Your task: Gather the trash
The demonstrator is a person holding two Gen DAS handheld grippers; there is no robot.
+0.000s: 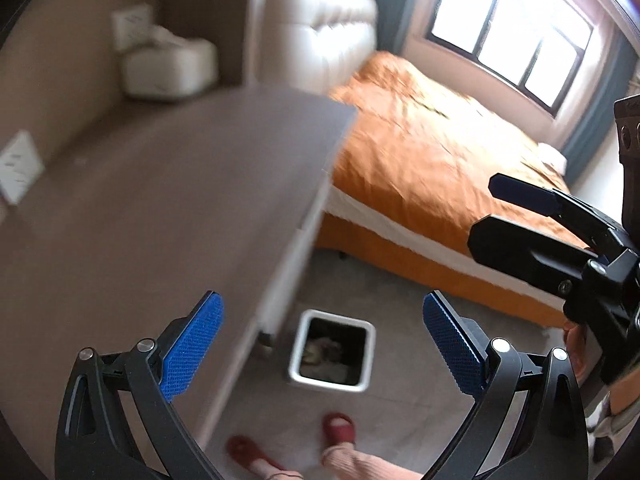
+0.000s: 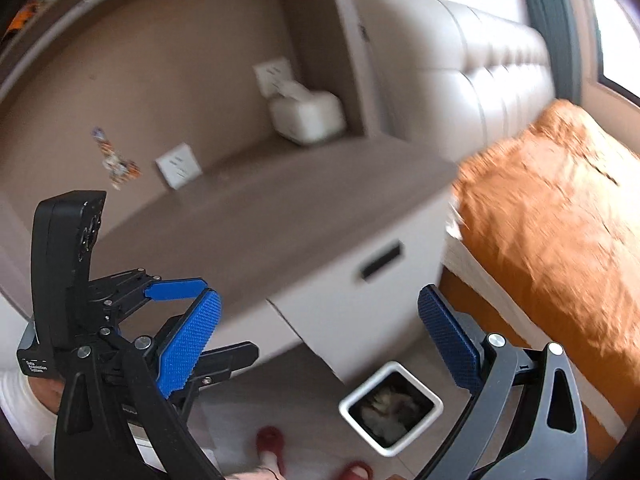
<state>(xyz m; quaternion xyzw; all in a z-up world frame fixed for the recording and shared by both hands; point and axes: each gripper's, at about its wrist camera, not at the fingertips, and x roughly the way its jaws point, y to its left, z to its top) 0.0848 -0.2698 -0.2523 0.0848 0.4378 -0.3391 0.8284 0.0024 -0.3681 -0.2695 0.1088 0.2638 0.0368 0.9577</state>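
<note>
A white square trash bin point(image 1: 332, 354) stands on the floor by the nightstand, with crumpled trash point(image 1: 324, 354) inside; it also shows in the right wrist view point(image 2: 390, 408). My left gripper point(image 1: 324, 344) is open and empty, held high above the bin. My right gripper point(image 2: 320, 340) is open and empty, above the nightstand's corner and the bin. The right gripper shows at the right edge of the left wrist view point(image 1: 520, 208), and the left gripper at the left of the right wrist view point(image 2: 176, 292). A small colourful wrapper-like thing point(image 2: 116, 160) is against the back wall, blurred.
A brown-topped nightstand point(image 1: 160, 208) with a white drawer front point(image 2: 360, 280) holds a white tissue box point(image 2: 306, 116). Wall sockets point(image 2: 178, 166) sit behind it. A bed with an orange cover point(image 1: 432, 152) lies to the right. My feet in red slippers point(image 1: 338, 426) stand near the bin.
</note>
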